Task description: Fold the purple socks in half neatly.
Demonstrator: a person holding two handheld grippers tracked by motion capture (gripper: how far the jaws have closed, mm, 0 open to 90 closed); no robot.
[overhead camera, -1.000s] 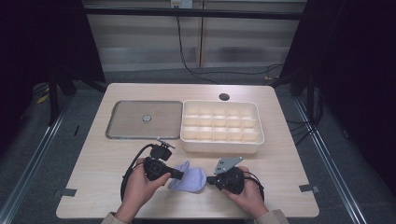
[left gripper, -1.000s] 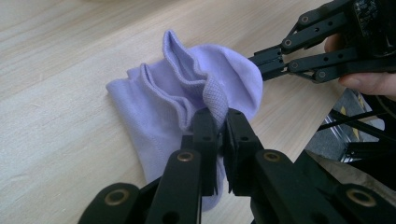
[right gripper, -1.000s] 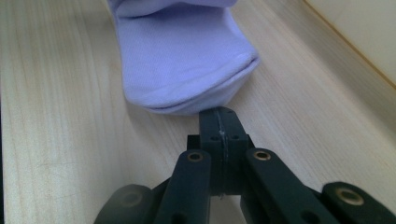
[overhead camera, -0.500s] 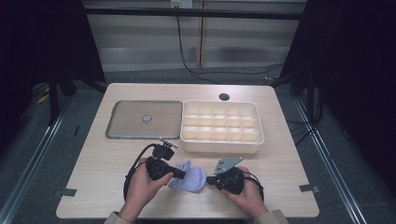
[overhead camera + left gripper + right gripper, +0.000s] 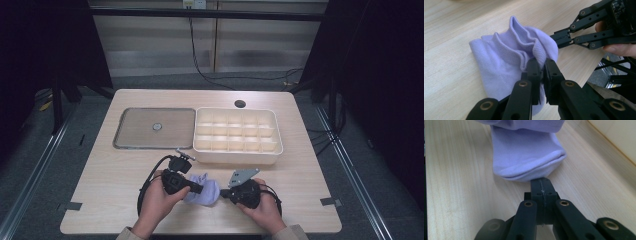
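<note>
A lavender sock [image 5: 206,188] lies crumpled on the wooden table near its front edge, between my two grippers. In the left gripper view, my left gripper [image 5: 542,67] is shut on a fold of the ribbed cuff of the sock [image 5: 506,57]. Its black body [image 5: 172,181] sits in the person's left hand. My right gripper [image 5: 542,182] is shut, jaws flat together, and its tip meets the rounded edge of the sock [image 5: 529,157]. I cannot tell whether any fabric is caught there. The same right gripper [image 5: 556,40] touches the sock's far side in the left gripper view.
A cream box with several compartments [image 5: 237,157] stands behind the grippers at centre right. A flat metal tray [image 5: 135,132] with a small round piece [image 5: 156,126] lies to its left. A dark hole [image 5: 240,103] sits near the table's back edge.
The left gripper has edged slightly to the right against the sock. The right gripper and the sock stay where they were.
</note>
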